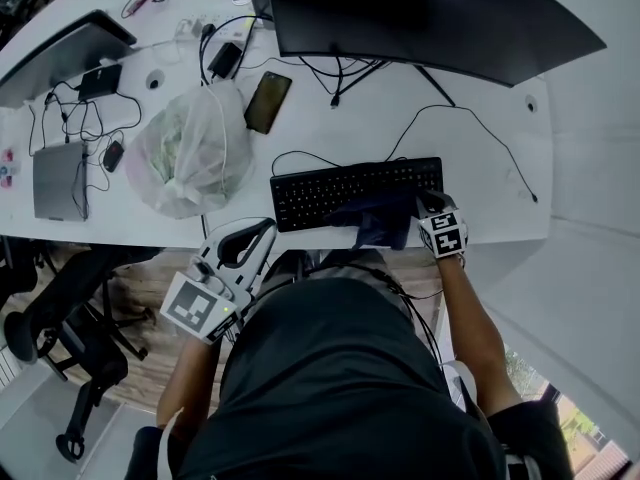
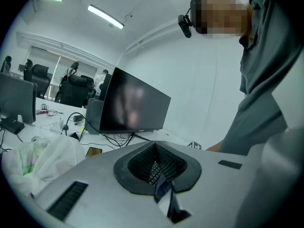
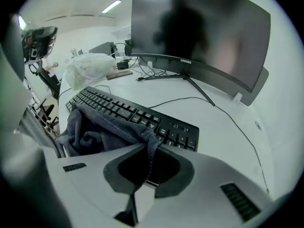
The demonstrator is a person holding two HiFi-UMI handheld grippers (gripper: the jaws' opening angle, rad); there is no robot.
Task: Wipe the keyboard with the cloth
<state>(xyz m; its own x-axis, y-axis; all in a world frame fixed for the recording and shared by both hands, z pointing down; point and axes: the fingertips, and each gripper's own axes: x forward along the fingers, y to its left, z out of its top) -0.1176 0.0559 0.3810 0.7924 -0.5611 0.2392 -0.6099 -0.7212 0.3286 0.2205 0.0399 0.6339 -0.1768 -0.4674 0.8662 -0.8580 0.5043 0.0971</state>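
On the white table (image 1: 480,168), the black keyboard (image 1: 330,190) sits mid-frame with the dark cloth (image 1: 385,223) bunched over its right part. My right gripper (image 3: 145,156) has its jaws pinched on a fold of the cloth. My left gripper (image 2: 154,170), at lower left, has its jaws together and holds nothing. I judge the wiping only partly done, since the left keys lie uncovered.

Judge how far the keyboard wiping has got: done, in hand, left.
Done: the dark grey cloth lies on the black keyboard. In hand: the right gripper pinches it over the right-hand keys. Left: the keyboard's uncovered left half; the left gripper hangs shut, empty.
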